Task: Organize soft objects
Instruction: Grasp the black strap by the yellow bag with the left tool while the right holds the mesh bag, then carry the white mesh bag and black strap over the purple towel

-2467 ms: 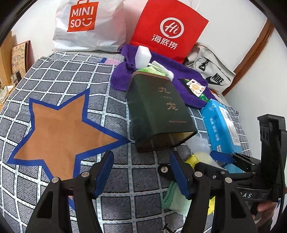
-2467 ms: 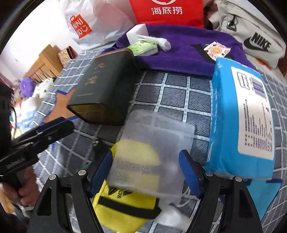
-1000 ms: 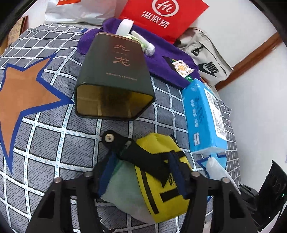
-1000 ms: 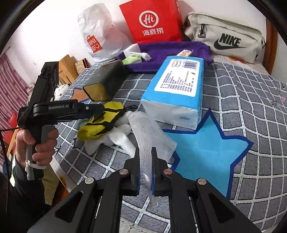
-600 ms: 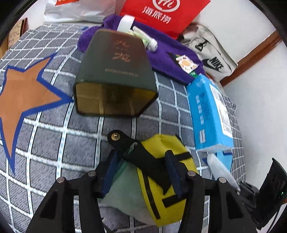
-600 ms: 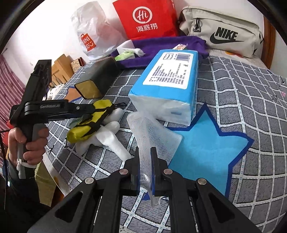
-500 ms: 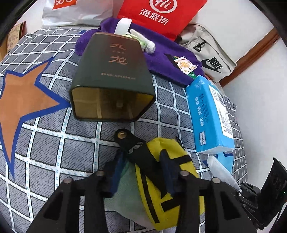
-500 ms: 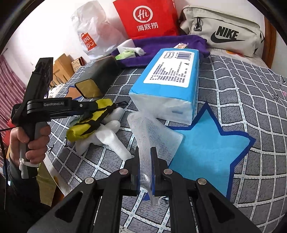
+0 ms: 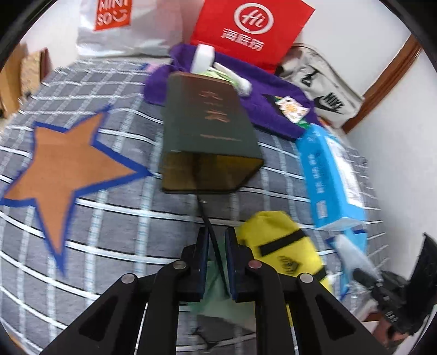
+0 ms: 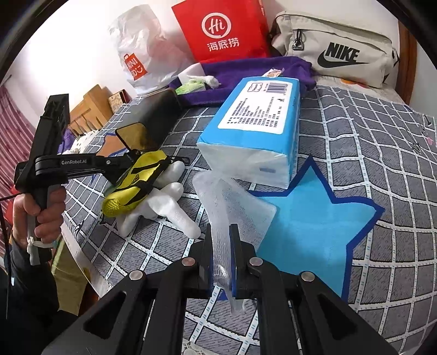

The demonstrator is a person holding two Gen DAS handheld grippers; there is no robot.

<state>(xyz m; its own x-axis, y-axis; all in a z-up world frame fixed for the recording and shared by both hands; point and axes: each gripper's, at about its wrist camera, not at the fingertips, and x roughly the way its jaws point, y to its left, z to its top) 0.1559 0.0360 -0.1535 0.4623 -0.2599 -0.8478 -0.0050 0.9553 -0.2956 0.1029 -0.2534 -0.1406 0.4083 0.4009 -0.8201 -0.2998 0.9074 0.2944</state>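
Note:
A yellow pouch (image 9: 281, 240) with black straps lies on the checked bedspread, resting on white gloves (image 10: 164, 202). My left gripper (image 9: 215, 237) is beside the pouch's left end. Its jaws are closing onto the pouch's black strap (image 9: 210, 232), which runs edge-on between the pads. From the right wrist view, the left gripper (image 10: 131, 157) sits at the top of the yellow pouch (image 10: 133, 183). My right gripper (image 10: 221, 245) is shut on a white mesh bag (image 10: 235, 207) that hangs over the blue star. A pale green cloth (image 9: 215, 295) lies under the left jaws.
A dark green box (image 9: 207, 131) lies on its side just beyond the pouch, open end toward me. A blue tissue pack (image 10: 254, 128) lies to its right. Behind are a purple towel (image 10: 245, 71), a red bag (image 10: 221, 30), a white bag (image 9: 123, 24) and a beige pouch (image 10: 336, 52).
The left jaws have narrowed from straddling the pouch and strap to pinching the strap alone, and the pouch now sits to their right. The right gripper keeps the mesh still.

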